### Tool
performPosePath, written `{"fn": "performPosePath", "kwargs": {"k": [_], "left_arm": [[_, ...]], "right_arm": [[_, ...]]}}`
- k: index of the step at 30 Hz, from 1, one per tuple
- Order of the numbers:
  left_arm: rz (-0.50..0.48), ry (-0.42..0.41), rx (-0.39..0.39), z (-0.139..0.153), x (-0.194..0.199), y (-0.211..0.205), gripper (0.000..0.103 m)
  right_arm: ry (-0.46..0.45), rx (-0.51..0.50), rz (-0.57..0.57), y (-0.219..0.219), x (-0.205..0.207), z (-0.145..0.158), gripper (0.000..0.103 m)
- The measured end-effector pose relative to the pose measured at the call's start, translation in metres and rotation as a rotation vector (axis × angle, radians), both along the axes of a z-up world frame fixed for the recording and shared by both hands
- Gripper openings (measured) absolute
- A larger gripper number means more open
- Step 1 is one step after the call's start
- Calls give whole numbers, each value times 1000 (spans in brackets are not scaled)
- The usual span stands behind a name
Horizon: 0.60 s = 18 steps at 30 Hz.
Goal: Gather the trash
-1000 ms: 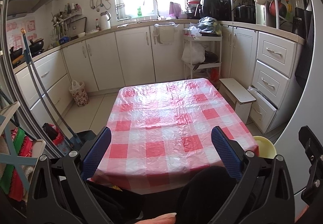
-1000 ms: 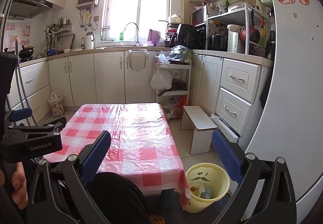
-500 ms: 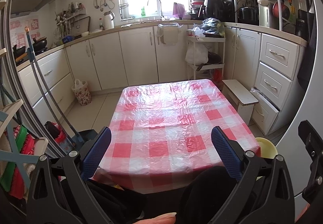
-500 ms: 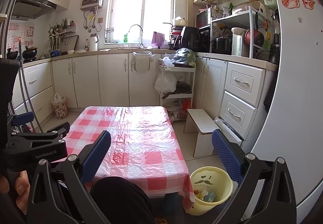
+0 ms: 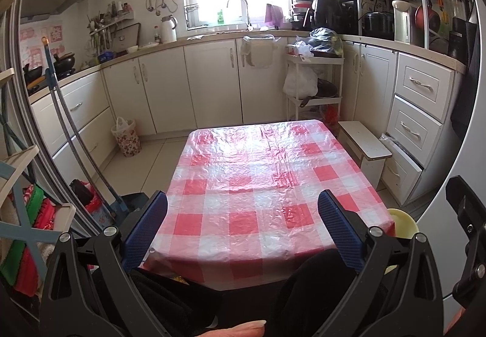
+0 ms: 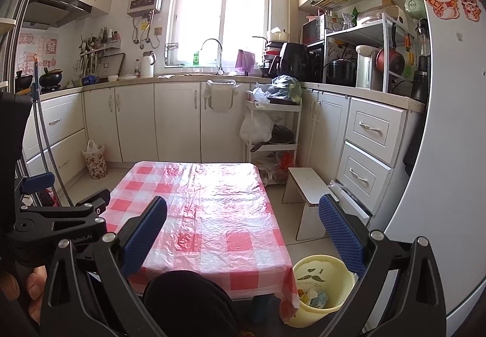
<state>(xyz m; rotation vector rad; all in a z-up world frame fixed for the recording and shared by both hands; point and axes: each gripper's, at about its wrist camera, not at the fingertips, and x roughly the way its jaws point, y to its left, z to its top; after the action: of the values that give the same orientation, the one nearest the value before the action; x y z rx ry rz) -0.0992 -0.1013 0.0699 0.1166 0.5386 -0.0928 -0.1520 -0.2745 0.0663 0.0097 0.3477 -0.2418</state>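
A low table with a red-and-white checked plastic cloth stands in front of me; it also shows in the right wrist view. A yellow bin with several bits of trash inside stands on the floor at the table's near right corner; only its rim shows in the left wrist view. My left gripper is open and empty above the table's near edge. My right gripper is open and empty, to the right of the left gripper's body.
A white step stool stands right of the table. A white rack with bags is behind it. A floral bin stands by the left cabinets. White drawers and a fridge line the right side.
Both grippers have tilted upward a little, so the table sits lower in both views. Both stay open and empty.
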Motion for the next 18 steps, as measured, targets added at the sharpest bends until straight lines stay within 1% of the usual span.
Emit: {"fn": "performPosePath", "kwargs": {"k": [18], "left_arm": [[20, -10, -5, 3, -2, 6, 96]], "right_arm": [[-2, -8, 22, 12, 5, 2, 96]]}}
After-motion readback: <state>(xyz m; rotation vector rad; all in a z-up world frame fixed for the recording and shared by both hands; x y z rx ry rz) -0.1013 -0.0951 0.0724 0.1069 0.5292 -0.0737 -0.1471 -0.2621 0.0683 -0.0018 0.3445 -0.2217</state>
